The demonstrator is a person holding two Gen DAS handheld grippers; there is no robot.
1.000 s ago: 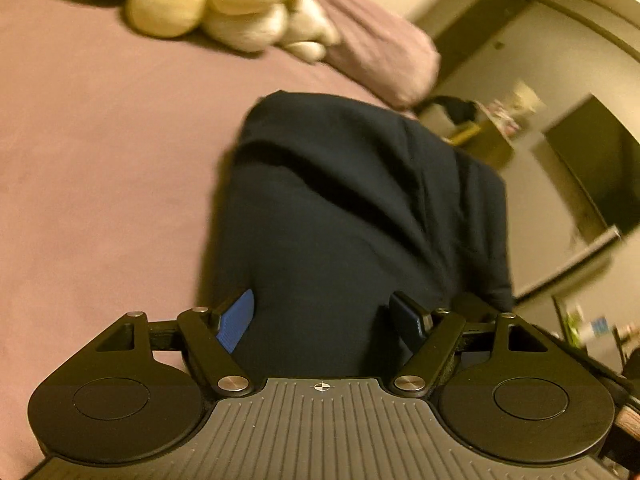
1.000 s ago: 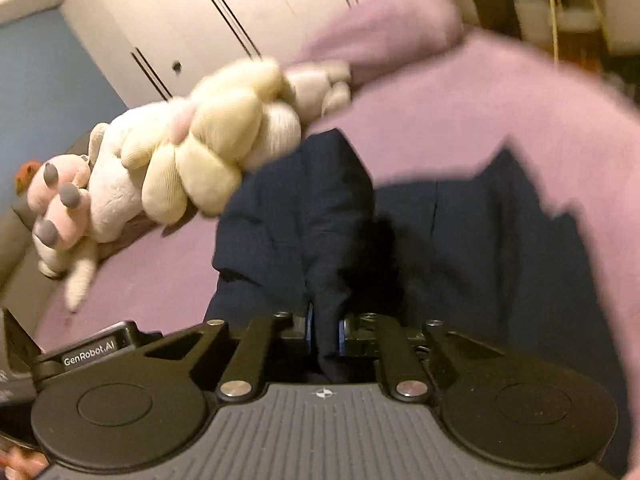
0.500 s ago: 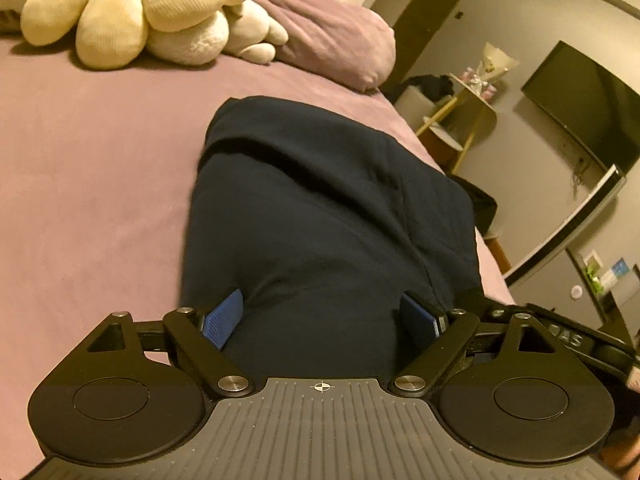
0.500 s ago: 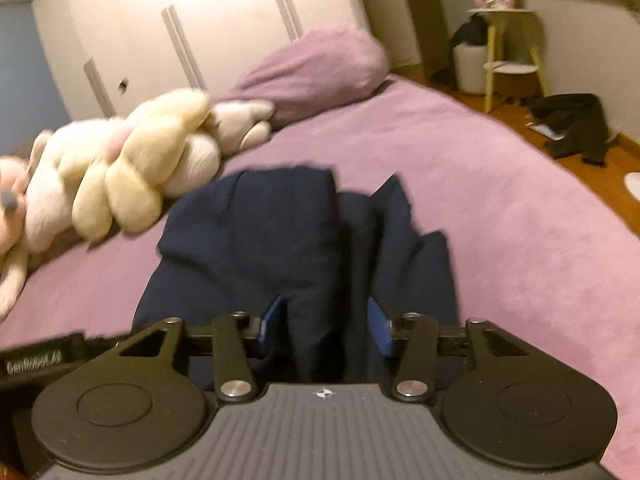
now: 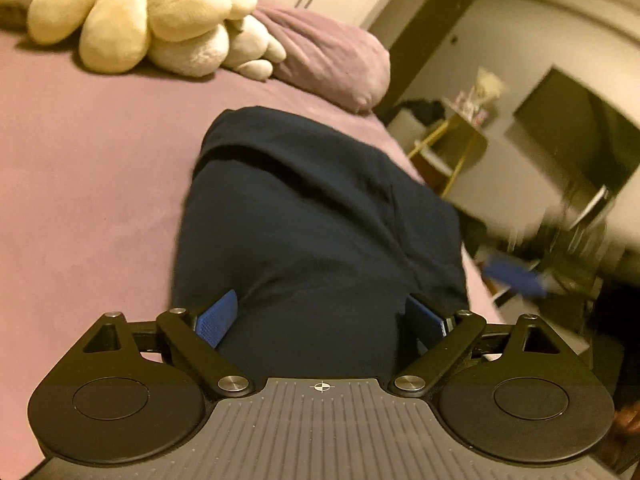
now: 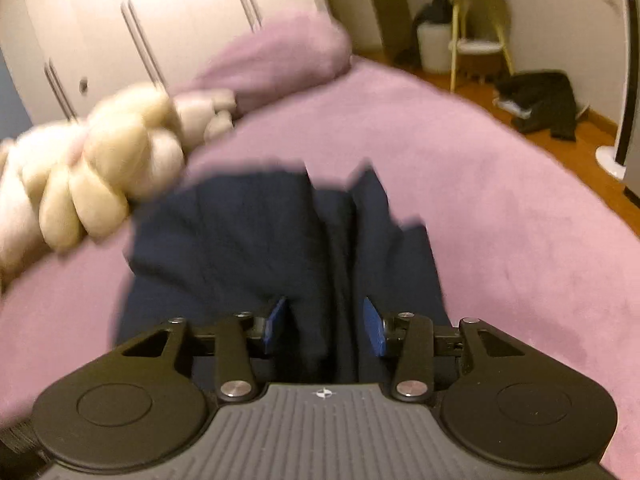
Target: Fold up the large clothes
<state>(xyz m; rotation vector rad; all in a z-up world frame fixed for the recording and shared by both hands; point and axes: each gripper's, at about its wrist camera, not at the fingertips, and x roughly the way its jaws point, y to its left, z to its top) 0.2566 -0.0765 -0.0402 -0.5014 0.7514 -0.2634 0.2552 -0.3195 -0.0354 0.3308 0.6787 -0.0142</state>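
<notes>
Television (image 5: 580, 140) only from left gripper (image 5: 320, 316), fingers spread; right gripper (image 6: 324, 326) half-spread over navy garment (image 6: 260, 240).

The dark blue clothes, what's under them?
The dark blue clothes lie folded on a purple bed cover, which shows all around them. Whatever sits directly beneath the cloth is covered and can't be seen.

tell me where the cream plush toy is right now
In the left wrist view the cream plush toy lies upper left on the purple bed, beside the purple pillow.
</notes>
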